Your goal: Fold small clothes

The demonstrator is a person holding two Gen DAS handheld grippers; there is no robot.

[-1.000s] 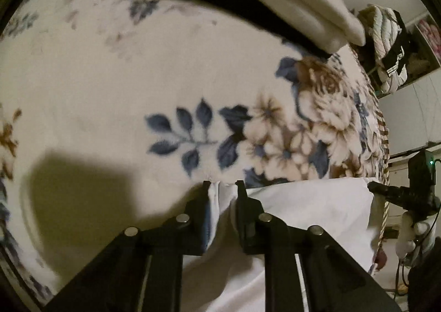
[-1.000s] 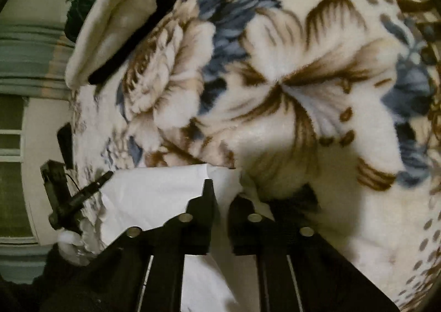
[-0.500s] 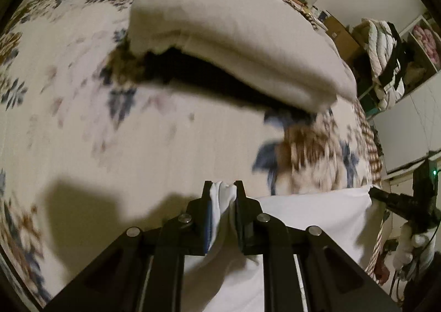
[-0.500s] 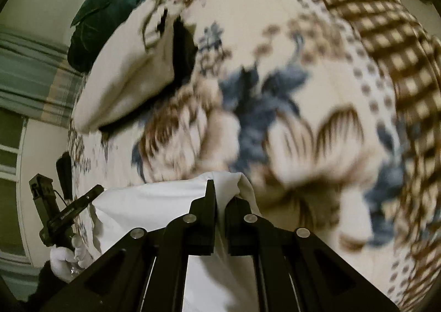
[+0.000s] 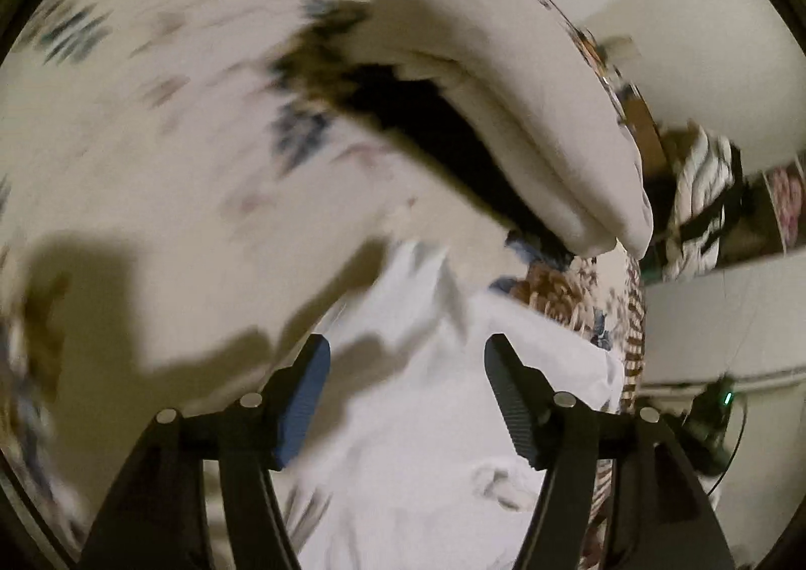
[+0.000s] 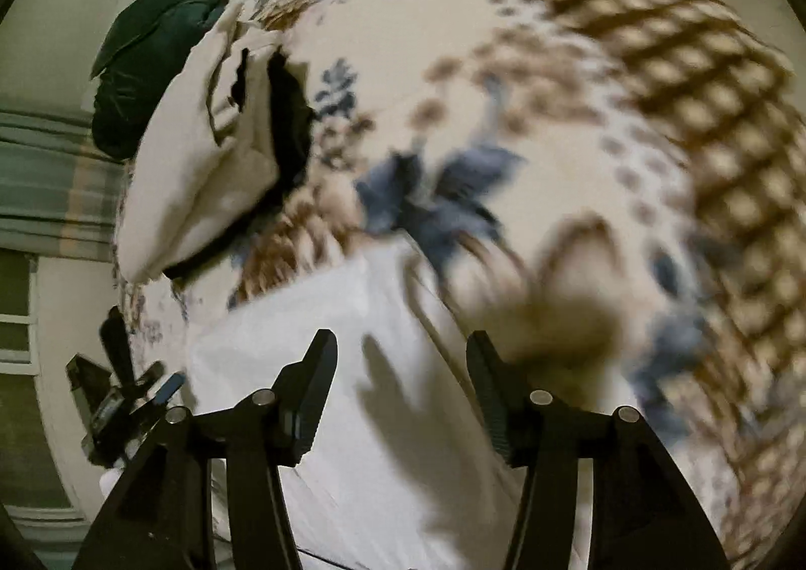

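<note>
— both grippers have let go since a moment ago: each was pinched on a corner of the white garment, and now the jaws of both have just been opening and stand apart with nothing pressed between them.

— where's the cloth now?

— white garment [image 5: 433, 419] lies on the floral blanket [image 5: 166, 177], spread below the left gripper [image 5: 405, 358]. its near corner sits between the left fingers but clear of the pads. a blue pad shows on one left finger [image 5: 302, 399].

— and the other side?

— right gripper [image 6: 400, 353] hangs over the same garment [image 6: 312, 328], jaws wide, cloth beneath them and untouched. their shadow falls on the white fabric.

— anything else on the bed?

— a cream folded blanket [image 5: 504, 107] with a dark underside lies farther up the bed, well apart from the garment. from the right wrist view it shows at upper left [image 6: 201, 177], with a dark green pillow [image 6: 161, 36] beyond it. the left gripper shows at that view's lower left edge [image 6: 126, 394]. much of both views is motion-blurred.
</note>
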